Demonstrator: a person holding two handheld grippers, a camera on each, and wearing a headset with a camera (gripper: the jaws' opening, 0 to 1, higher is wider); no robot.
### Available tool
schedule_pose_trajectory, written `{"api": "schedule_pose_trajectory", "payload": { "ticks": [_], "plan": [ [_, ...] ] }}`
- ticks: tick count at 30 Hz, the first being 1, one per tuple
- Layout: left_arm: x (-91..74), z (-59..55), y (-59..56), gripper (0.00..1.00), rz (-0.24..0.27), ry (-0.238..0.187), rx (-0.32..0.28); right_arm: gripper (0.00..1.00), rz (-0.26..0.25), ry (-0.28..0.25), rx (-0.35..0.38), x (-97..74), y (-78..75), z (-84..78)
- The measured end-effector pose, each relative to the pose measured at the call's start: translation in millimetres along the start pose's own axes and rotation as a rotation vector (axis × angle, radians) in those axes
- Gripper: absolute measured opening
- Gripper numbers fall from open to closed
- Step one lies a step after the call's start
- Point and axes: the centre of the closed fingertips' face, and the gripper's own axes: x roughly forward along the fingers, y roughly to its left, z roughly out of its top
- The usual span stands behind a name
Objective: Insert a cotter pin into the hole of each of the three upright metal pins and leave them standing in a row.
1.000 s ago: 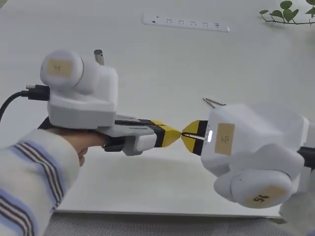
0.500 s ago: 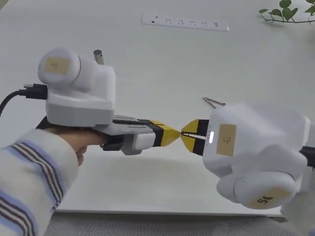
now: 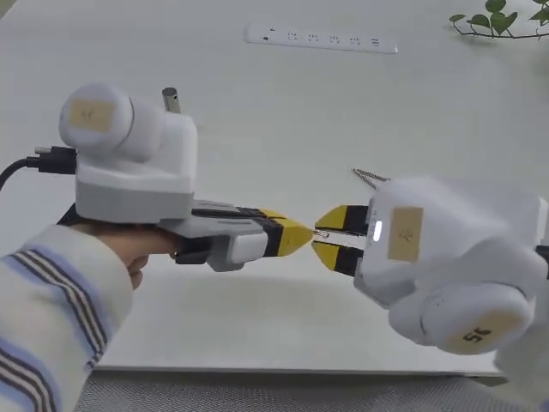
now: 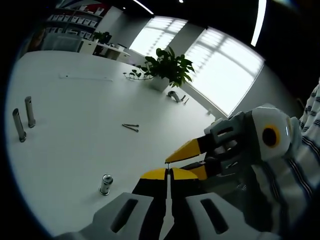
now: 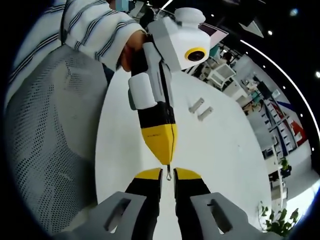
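My left gripper (image 3: 300,238) points right and is shut on a thin cotter pin (image 3: 318,233), whose looped end (image 5: 170,174) sticks out of its yellow tip. Facing it, my right gripper (image 3: 322,235) stands slightly open, one jaw on each side of that loop. In the left gripper view the left gripper (image 4: 168,172) has its jaws pressed together. Two metal pins (image 4: 19,125) stand upright side by side at the far left, and a third metal pin (image 4: 105,184) stands nearer. One pin top (image 3: 171,98) shows behind the left gripper. Loose cotter pins (image 3: 371,178) lie on the white table.
A white power strip (image 3: 322,39) lies at the table's far edge, with a plant sprig (image 3: 502,21) at the far right. The table's front edge (image 3: 283,371) runs just below both grippers. A potted plant (image 4: 167,67) stands far off.
The right gripper's jaws, earlier closed on the cotter pin, have parted. The left gripper still holds the pin. Both grippers have stayed about where they were.
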Motion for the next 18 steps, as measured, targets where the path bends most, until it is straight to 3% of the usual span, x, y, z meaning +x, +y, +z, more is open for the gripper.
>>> {"api": "schedule_pose_trajectory", "payload": {
  "ticks": [5, 9, 13, 18],
  "plan": [
    [-1.8, -2.1, -3.5, 0.00, -0.015, 0.007, 0.043, 0.12, 0.028, -0.021, 0.064, -2.8, 0.4, -1.3],
    [-5.3, -3.2, -7.3, 0.00, -0.035, 0.004, 0.107, 0.12, 0.085, -0.048, 0.140, -5.6, 8.1, -2.7],
    [-8.4, -10.6, -10.0, 0.00, -0.059, 0.037, 0.199, 0.12, 0.121, -0.074, 0.209, -9.0, 11.4, -2.9],
    [-12.2, -9.3, -17.8, 0.00, -0.113, 0.018, 0.345, 0.12, 0.182, -0.113, 0.276, -11.2, 16.1, 0.5]
  ]
}}
